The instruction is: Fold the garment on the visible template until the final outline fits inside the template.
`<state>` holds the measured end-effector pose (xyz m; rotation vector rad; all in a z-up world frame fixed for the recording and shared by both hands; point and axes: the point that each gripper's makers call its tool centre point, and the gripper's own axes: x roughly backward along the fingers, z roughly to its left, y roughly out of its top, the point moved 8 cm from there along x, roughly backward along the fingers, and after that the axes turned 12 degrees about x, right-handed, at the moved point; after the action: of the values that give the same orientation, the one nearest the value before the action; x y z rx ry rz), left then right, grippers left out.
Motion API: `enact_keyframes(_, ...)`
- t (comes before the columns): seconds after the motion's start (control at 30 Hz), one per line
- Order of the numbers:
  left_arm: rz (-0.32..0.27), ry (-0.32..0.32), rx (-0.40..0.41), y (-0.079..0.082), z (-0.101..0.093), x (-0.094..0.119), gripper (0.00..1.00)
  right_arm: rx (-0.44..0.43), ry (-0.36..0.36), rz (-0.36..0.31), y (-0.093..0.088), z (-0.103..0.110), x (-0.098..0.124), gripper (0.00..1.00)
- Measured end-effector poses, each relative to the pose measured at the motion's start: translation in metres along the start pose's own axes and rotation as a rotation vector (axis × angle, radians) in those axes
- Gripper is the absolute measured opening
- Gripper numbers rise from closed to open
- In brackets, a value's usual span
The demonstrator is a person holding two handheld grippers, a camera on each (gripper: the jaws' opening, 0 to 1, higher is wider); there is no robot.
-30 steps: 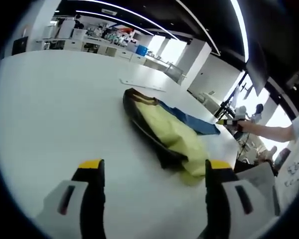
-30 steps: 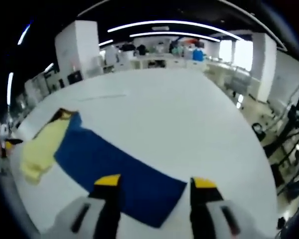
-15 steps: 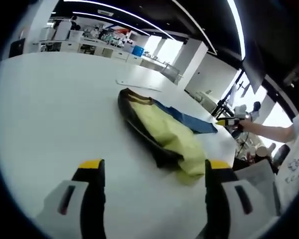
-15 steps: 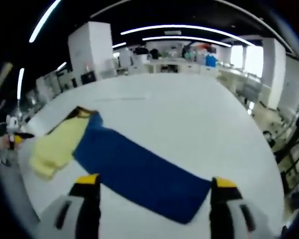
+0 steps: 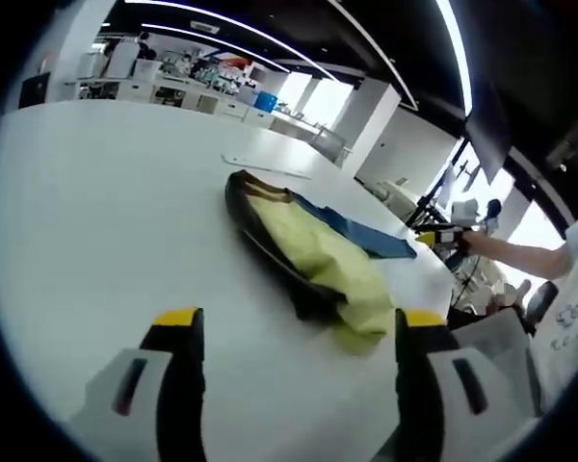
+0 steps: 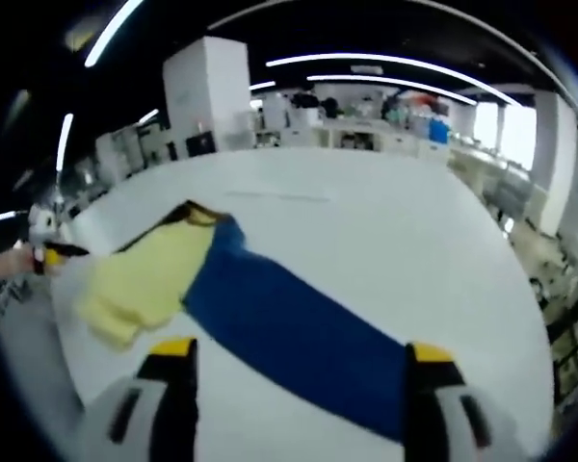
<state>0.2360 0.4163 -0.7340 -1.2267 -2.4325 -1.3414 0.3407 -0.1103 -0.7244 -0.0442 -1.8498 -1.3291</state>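
Observation:
A garment lies crumpled on the white table (image 5: 96, 212). It has a pale yellow part (image 5: 328, 255), a black edge (image 5: 265, 245) and a long blue part (image 5: 371, 238). My left gripper (image 5: 299, 322) hovers open over bare table, short of the garment. In the right gripper view the yellow part (image 6: 149, 274) lies left and the blue part (image 6: 299, 332) stretches right. Above that blue cloth my right gripper (image 6: 299, 351) stands open, holding nothing. Beyond the garment a thin pale flat strip (image 5: 270, 166), perhaps the template, lies on the table (image 6: 385, 221).
The right gripper (image 5: 441, 236) shows at the table's far edge on a person's arm (image 5: 515, 253). The left gripper (image 6: 48, 255) shows at the left of the right gripper view. Desks, shelves and a white pillar (image 6: 207, 101) stand behind.
The right gripper's jaws have spread wider and its view has swung, bringing the garment closer to the middle. The left gripper view has hardly shifted.

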Motion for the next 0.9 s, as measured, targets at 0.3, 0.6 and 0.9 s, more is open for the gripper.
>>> enact_keyframes(0.3, -0.001, 0.007, -0.016, 0.001, -0.004, 0.006, 0.79, 0.074, 0.103, -0.032, 0.020, 0.051, -0.006, 0.85)
enact_keyframes(0.6, 0.010, 0.017, -0.057, 0.000, -0.005, 0.015, 0.79, 0.175, 0.211, -0.051, 0.036, 0.102, -0.015, 0.81)
enact_keyframes(0.9, 0.001, 0.014, -0.057, -0.002, -0.001, 0.020, 0.79, 0.274, 0.302, -0.081, 0.056, 0.154, -0.026, 0.73)
